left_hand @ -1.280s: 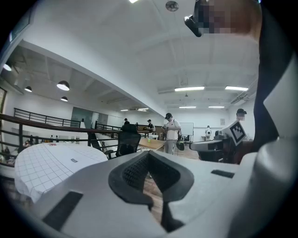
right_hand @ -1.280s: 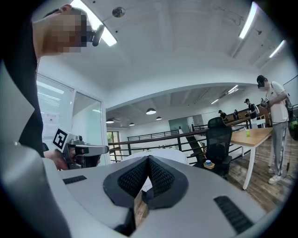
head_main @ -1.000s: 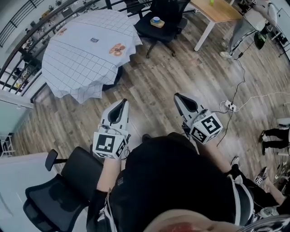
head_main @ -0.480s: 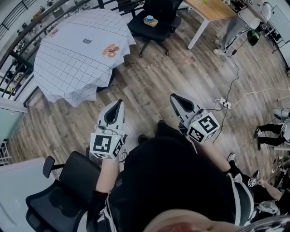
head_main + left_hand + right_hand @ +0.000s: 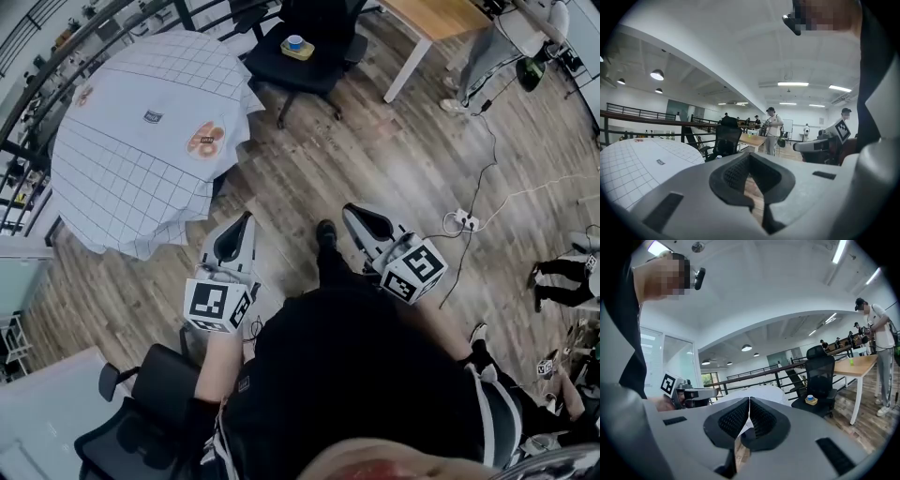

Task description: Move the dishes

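Both my tongs are shut tight with nothing in them: the left gripper [image 5: 246,223] and the right gripper [image 5: 351,214] point out over the wood floor. At 12 o'clock a chair [image 5: 319,70] carries a yellow dish [image 5: 296,49] with a blue cup in it. At 10 o'clock the table [image 5: 122,178] bears an orange plate [image 5: 205,139]. Only the head view shows that plate. Only the gripper views show a person [image 5: 881,331] standing whole by the desk [image 5: 855,366].
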